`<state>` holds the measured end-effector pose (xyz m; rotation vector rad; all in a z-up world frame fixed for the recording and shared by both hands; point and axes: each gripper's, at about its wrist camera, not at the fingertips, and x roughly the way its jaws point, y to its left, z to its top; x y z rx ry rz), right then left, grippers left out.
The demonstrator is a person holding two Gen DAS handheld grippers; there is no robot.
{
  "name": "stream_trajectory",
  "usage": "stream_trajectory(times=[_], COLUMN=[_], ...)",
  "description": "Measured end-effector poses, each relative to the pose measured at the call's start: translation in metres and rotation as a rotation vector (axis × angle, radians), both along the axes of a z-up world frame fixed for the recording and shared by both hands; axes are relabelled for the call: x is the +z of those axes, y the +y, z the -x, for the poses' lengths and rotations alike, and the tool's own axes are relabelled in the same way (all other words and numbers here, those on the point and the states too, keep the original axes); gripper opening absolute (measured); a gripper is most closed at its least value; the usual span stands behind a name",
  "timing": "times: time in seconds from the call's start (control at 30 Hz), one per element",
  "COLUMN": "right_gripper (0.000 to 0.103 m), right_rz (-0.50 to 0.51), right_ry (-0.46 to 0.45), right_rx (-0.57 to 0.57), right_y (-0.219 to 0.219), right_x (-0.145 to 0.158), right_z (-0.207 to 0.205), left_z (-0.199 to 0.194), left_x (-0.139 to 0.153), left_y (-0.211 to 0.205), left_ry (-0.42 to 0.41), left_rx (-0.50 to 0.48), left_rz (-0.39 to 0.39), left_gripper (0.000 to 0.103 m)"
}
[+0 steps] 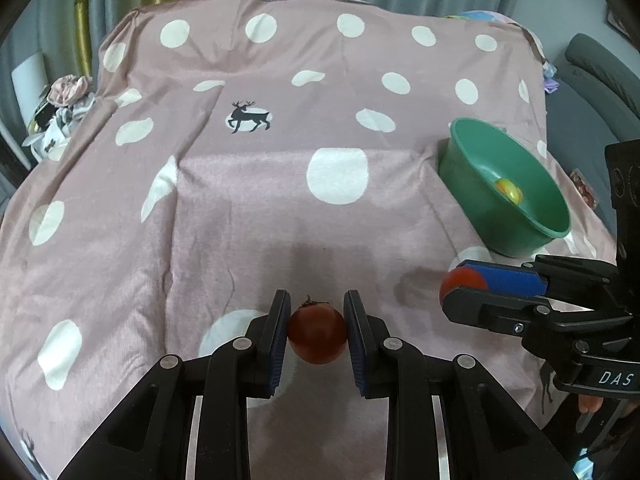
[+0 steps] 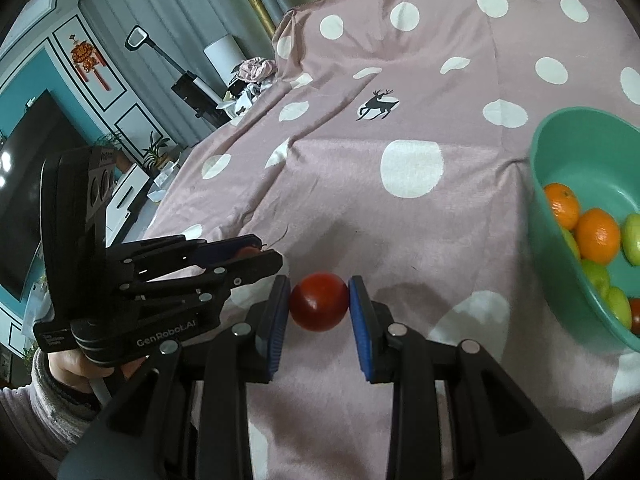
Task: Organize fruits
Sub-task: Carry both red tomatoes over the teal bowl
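Observation:
My left gripper (image 1: 317, 330) is shut on a dark red fruit with a stem (image 1: 317, 334), held just above the pink dotted cloth (image 1: 240, 200). My right gripper (image 2: 319, 302) is shut on a second red fruit (image 2: 319, 302); it also shows at the right of the left wrist view (image 1: 464, 286). The left gripper shows at the left of the right wrist view (image 2: 256, 254). A green bowl (image 2: 560, 216) stands to the right and holds several oranges (image 2: 598, 236) and green fruits (image 2: 634, 238). The bowl (image 1: 480, 184) is also in the left wrist view.
The cloth covers a table with white dots and a deer print (image 1: 250, 117). A pile of small clutter (image 1: 64, 100) lies off the far left corner. A grey chair (image 1: 600, 80) stands at the right. A television (image 2: 24, 200) is at the left.

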<state>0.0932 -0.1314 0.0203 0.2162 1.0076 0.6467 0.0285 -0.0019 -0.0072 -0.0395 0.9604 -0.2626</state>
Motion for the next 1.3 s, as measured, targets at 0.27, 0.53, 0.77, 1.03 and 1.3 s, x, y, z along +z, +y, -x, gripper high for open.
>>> stream_trajectory(times=[0.27,0.53,0.77,1.03,1.3], right_gripper=[0.03,0.03,0.03,0.03,0.03], right_rz=[-0.01,-0.03,-0.038,-0.054,-0.071], right_ry=[-0.018,-0.044,-0.061,-0.083,-0.104], right_rx=[-0.025,-0.046,-0.06,-0.082,-0.107], right_y=[-0.01,-0.02,-0.028,-0.04,-0.052], right_x=[0.007,0.017,0.023,0.031,0.036], right_z=[0.009,0.018,0.027,0.037,0.041], left_z=[0.006,0.011,0.013,0.014,0.015], left_x=[0.008,0.015,0.023,0.029,0.036], left_y=[-0.01,-0.023,-0.032,-0.043,-0.057], left_ry=[-0.017,-0.034,-0.047,-0.061,-0.077], left_rx=[-0.018,-0.035,-0.048,-0.061,-0.079], left_rz=[-0.007,-0.019,-0.029,-0.037,-0.046], left_gripper=[0.028,0.028,0.028,0.028,0.028])
